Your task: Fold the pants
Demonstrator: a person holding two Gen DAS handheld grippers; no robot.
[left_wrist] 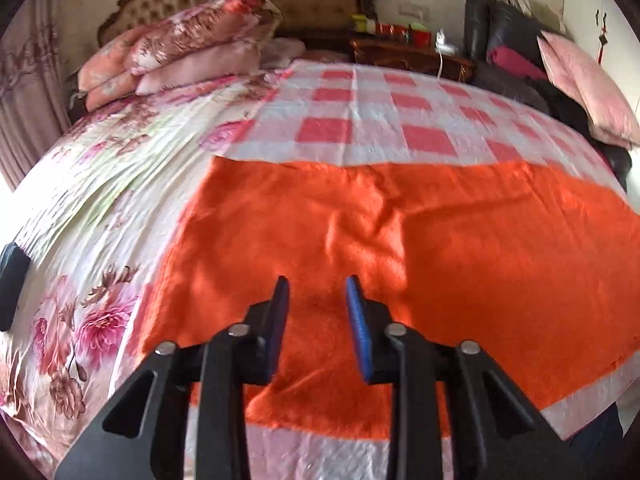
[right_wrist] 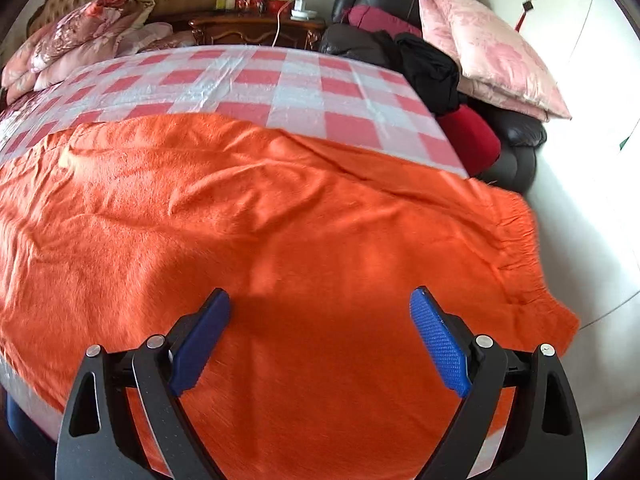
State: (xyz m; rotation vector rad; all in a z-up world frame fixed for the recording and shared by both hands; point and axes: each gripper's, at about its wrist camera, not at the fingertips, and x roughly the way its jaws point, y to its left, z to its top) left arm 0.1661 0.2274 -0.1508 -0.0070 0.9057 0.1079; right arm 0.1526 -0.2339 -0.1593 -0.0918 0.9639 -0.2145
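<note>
Orange pants [right_wrist: 280,220] flat; right fingers [right_wrist: 438,340] wide apart, left fingers [left_wrist: 358,328] narrower, empty.

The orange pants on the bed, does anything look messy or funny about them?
A little. The orange pants lie flat on the checked sheet but have wrinkles across the middle, and the gathered waistband hangs past the bed's right edge. Nothing looks torn or spilled. Both grippers are open above them.
</note>
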